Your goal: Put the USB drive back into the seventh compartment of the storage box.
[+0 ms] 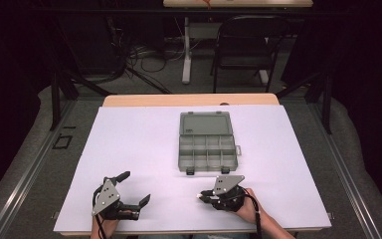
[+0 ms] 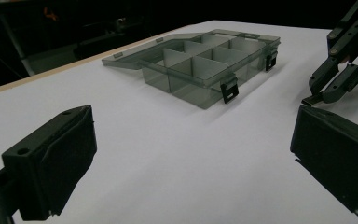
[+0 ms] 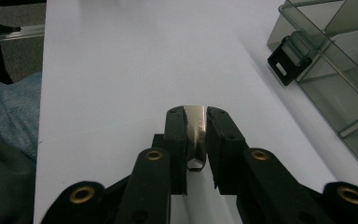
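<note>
We have the small flat silver metal piece [image 3: 196, 128] clenched in our right gripper [image 1: 205, 195], left gripper [image 1: 135, 186] released, and the open grey-clear plastic compartment box [image 1: 206, 142] at 12 o'clock awaits it.

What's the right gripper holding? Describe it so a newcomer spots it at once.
Start at the white sheet covering the table, with the open grey compartment box at its middle. Near the front edge, right of centre, the right gripper is shut on a small metal piece. It is the one shiny silver thing there, flat, pinched upright between black jaws.
</note>
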